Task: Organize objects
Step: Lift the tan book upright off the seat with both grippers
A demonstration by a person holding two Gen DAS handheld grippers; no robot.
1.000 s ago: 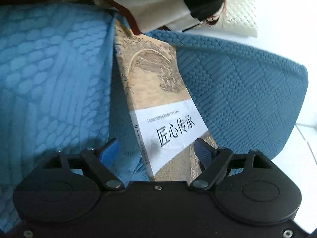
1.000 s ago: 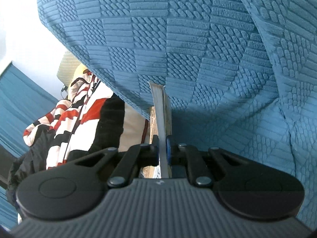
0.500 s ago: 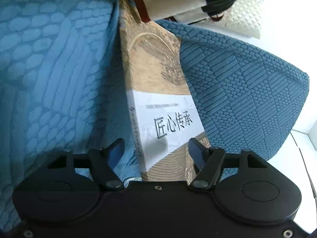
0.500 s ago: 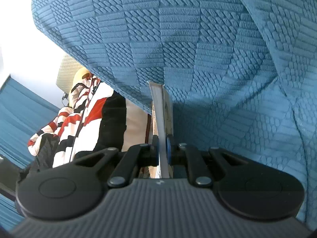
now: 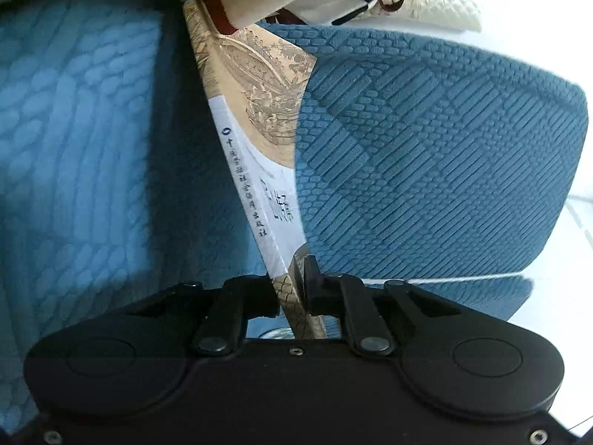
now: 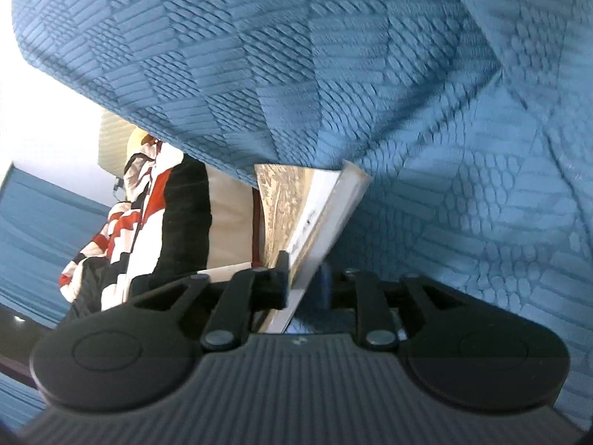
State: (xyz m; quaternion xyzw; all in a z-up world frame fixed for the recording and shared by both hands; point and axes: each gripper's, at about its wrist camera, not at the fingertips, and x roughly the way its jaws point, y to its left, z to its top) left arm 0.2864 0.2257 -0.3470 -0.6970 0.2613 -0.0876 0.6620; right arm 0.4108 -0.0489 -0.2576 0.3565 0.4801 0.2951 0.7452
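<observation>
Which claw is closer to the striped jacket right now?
Right, apparently. The right claw straddles the book with the jacket just beyond; the left claw clamps the book's near end, the jacket at its far end.

book [image 5: 259, 170]: tan cover with a brown ink drawing of a bridge, white band with dark lettering
cushion [image 5: 426, 155]: deep blue, woven in blocks of ribs and scales
jacket [image 6: 141, 230]: red, white and black patches, left of the frame
pillow [image 5: 444, 3]: cream, fine diamond weave, upper right
grippers: black
</observation>
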